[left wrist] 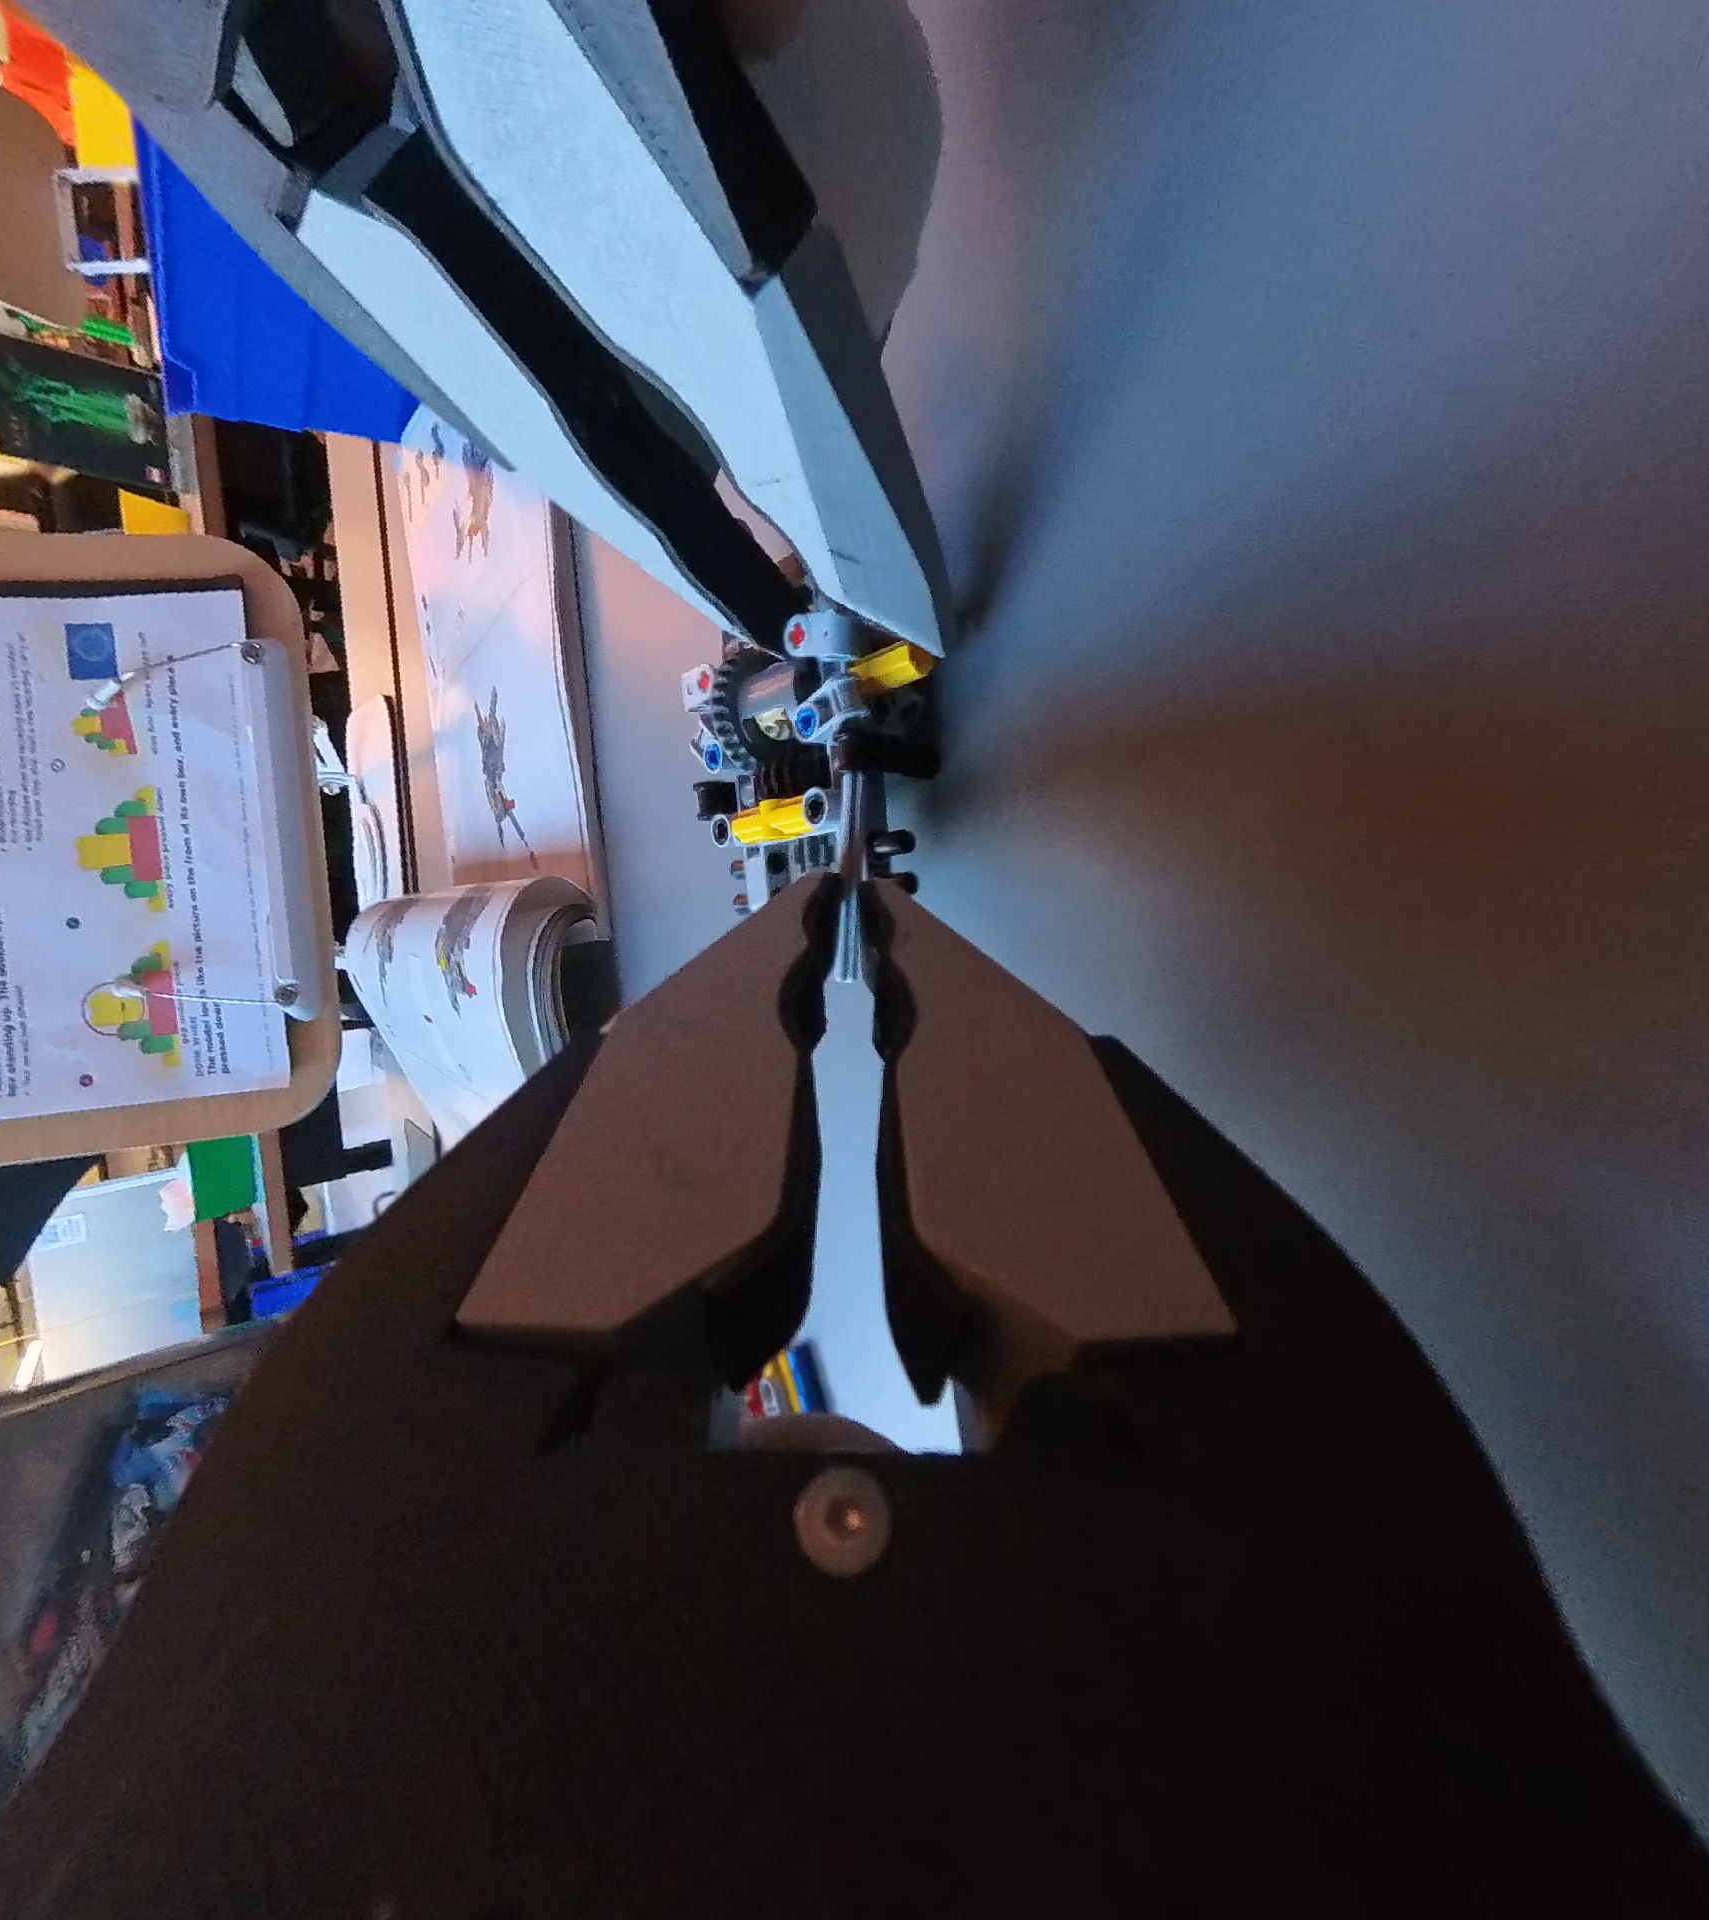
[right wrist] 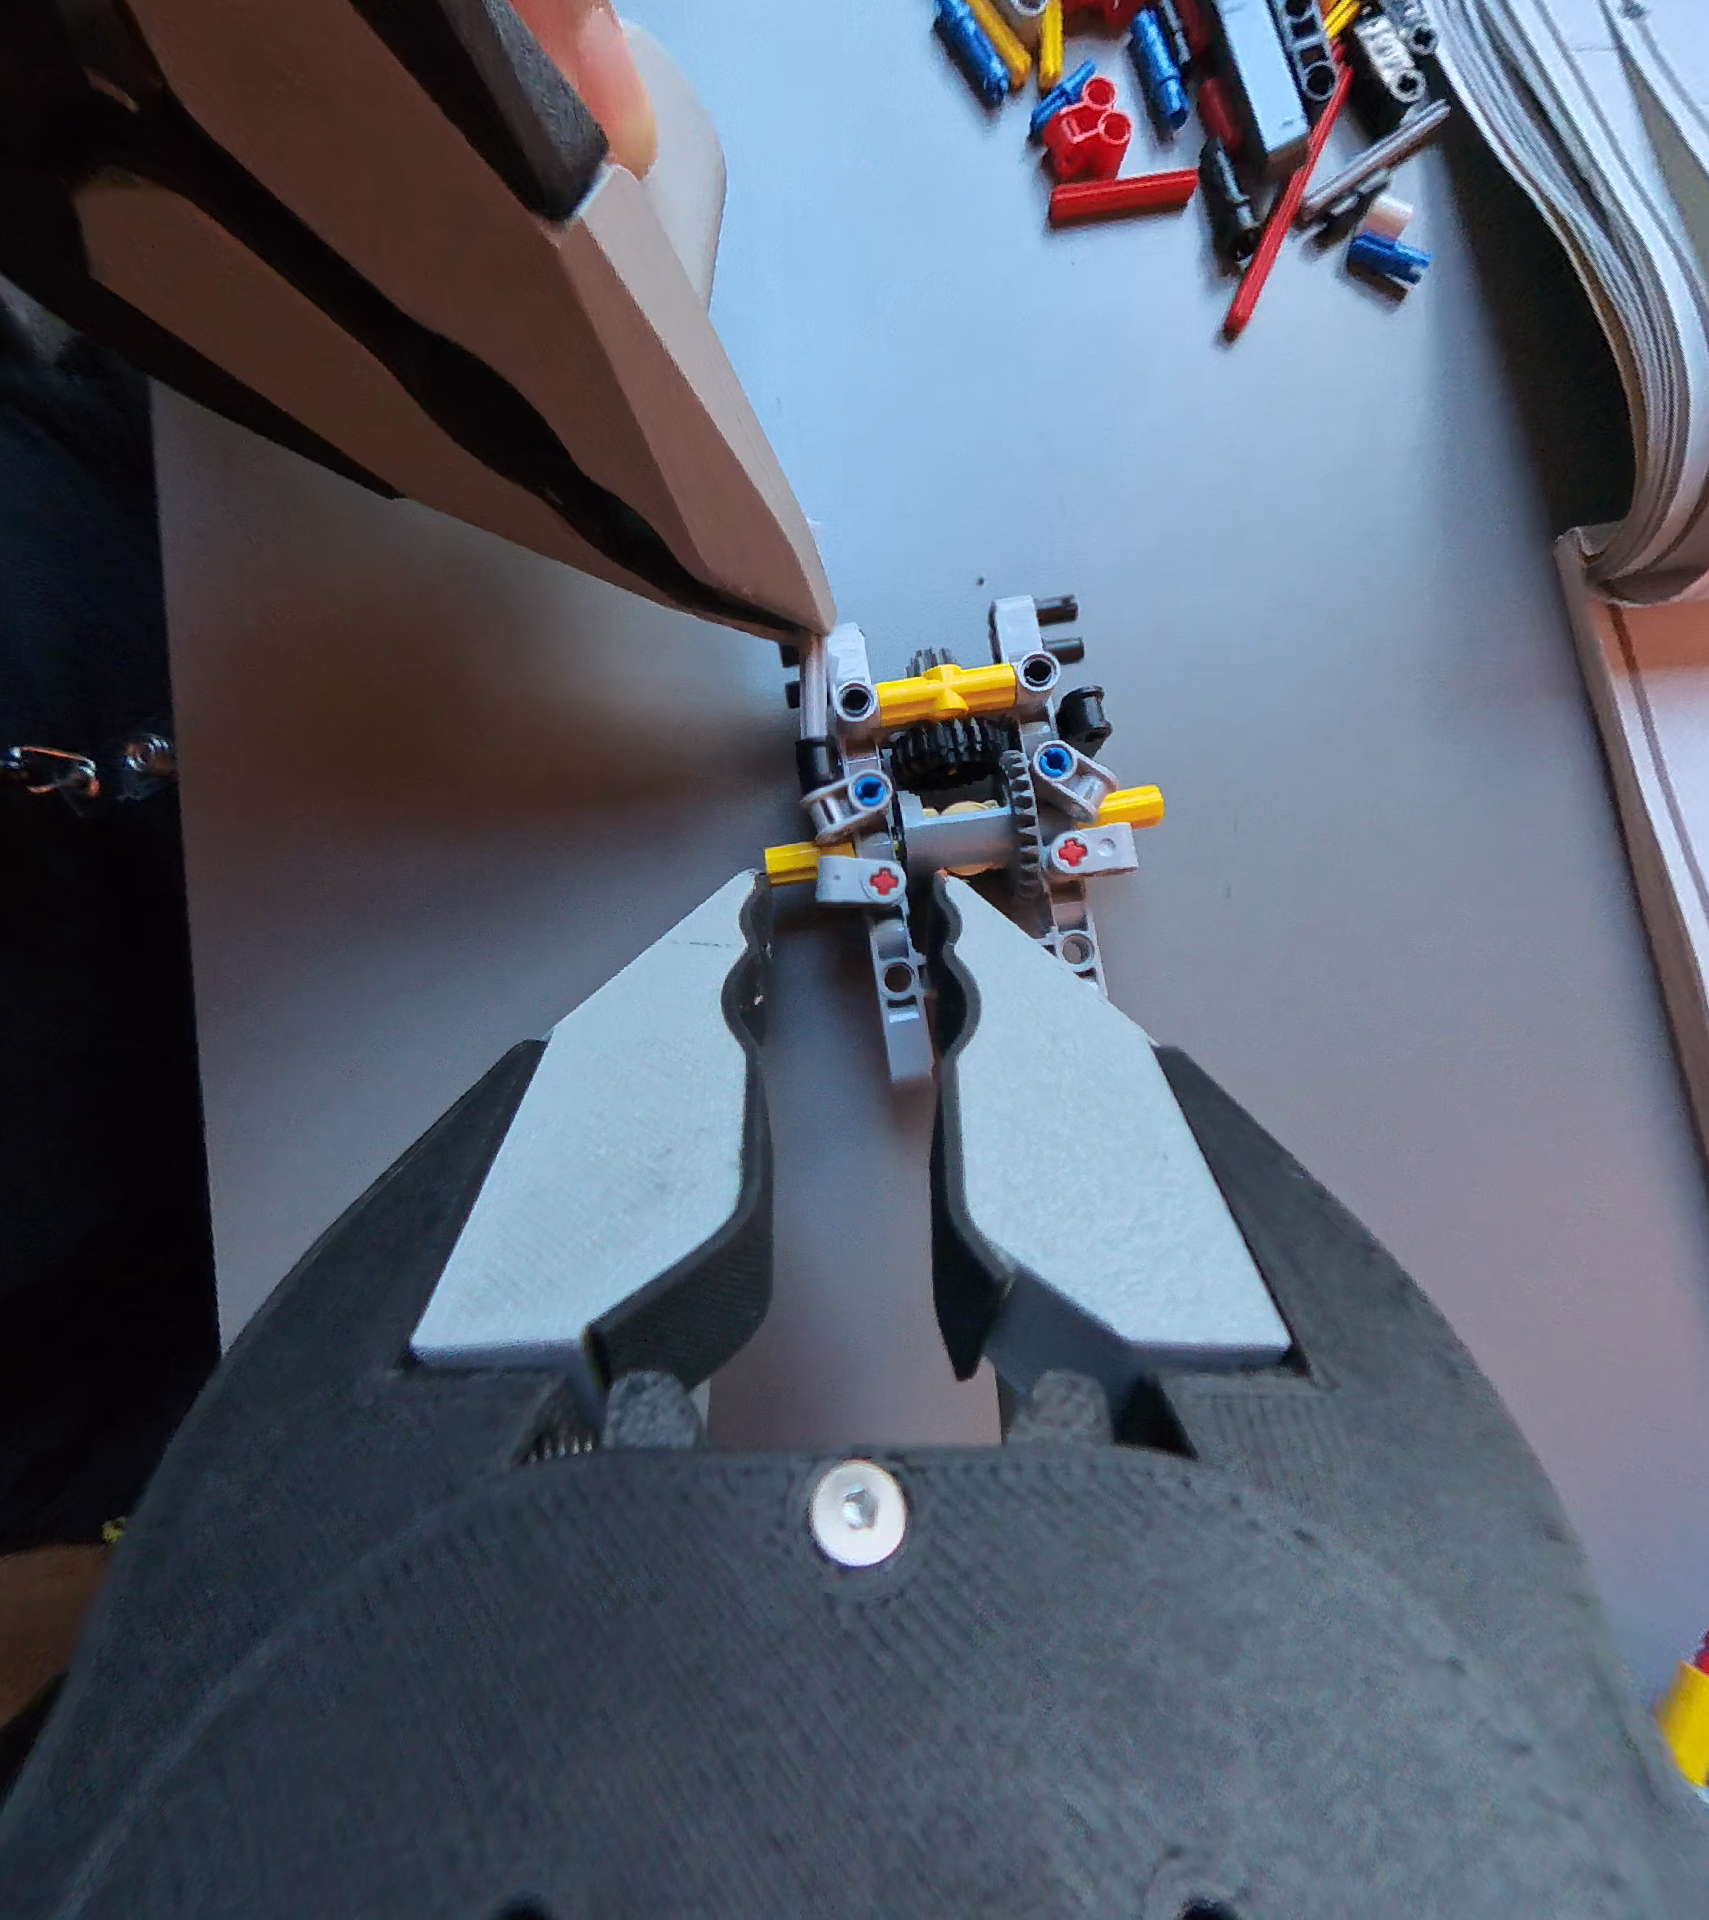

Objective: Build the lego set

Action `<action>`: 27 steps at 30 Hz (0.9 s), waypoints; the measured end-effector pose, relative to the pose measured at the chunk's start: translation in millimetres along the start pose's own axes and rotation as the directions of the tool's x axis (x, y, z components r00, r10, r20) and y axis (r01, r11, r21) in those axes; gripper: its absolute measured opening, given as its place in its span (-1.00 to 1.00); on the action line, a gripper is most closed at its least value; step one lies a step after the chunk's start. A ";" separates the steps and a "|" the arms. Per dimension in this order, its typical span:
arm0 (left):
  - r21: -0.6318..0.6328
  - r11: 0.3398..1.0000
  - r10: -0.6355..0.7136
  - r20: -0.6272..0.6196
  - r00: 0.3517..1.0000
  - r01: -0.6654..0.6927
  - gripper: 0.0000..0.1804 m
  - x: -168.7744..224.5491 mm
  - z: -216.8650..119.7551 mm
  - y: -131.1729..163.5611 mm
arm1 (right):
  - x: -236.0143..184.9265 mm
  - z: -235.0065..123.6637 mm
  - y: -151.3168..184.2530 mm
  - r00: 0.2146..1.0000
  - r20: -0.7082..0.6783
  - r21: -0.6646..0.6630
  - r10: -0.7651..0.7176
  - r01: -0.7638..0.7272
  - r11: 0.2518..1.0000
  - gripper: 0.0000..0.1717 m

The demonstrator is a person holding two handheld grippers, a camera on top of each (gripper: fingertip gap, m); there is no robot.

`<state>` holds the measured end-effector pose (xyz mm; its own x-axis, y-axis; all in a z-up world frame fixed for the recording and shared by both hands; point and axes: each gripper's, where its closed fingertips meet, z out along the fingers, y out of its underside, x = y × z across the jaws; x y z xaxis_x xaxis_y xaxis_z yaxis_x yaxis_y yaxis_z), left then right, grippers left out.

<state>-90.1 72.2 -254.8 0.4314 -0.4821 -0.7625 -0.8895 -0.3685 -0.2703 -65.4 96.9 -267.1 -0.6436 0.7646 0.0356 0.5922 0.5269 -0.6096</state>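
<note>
We see a little brick model [right wrist: 964,790] with gears and yellow pins sitting on the grey table [right wrist: 1245,499]. Our left gripper [left wrist: 855,914] pinches a thin grey rod [left wrist: 852,883] that pokes into the model's side. Our right gripper [right wrist: 845,904] has its jaws spread around one grey leg of the model, and we see a gap at the left finger. The rod looks skinny and smooth, so it might slip or tilt and jam if we push crooked. The model might slide too, since nothing squeezes it tight. Loose pieces [right wrist: 1193,125] lie well beyond the model.
</note>
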 end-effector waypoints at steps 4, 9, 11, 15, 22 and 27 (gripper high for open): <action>-0.005 0.997 -0.082 -0.003 0.997 0.082 -0.99 1.4 1.9 2.2 | -0.6 1.3 -1.1 1.000 0.011 -0.011 -0.002 0.002 1.000 -0.69; -0.026 0.994 -0.102 0.013 0.995 0.102 -0.99 2.4 0.2 0.9 | -1.5 1.4 -1.1 1.000 0.024 -0.018 0.015 -0.015 1.000 -0.69; -0.037 0.994 -0.106 0.008 0.994 0.106 -0.99 2.9 -1.4 -0.7 | -1.2 1.8 -0.2 0.999 0.017 -0.043 0.029 -0.029 0.999 -0.69; -0.053 0.991 -0.123 0.014 0.992 0.123 -0.99 2.1 -1.2 -0.5 | -1.3 2.2 -0.2 1.000 -0.017 -0.076 0.014 -0.016 0.997 -0.69; -0.031 1.000 -0.004 0.024 1.000 0.005 -0.99 0.9 0.3 -1.0 | 0.0 1.6 0.0 0.999 -0.025 -0.074 -0.031 0.029 0.997 -0.70; -0.072 0.997 -0.025 0.011 1.000 0.025 -0.99 -0.7 2.2 0.6 | 2.5 2.1 -1.0 0.998 -0.039 -0.104 -0.047 0.043 0.994 -0.70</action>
<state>-91.2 74.1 -255.7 0.4516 -0.4643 -0.7619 -0.8651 -0.4368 -0.2467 -68.6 97.4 -268.1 -0.6516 0.7526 0.0950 0.6112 0.5951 -0.5218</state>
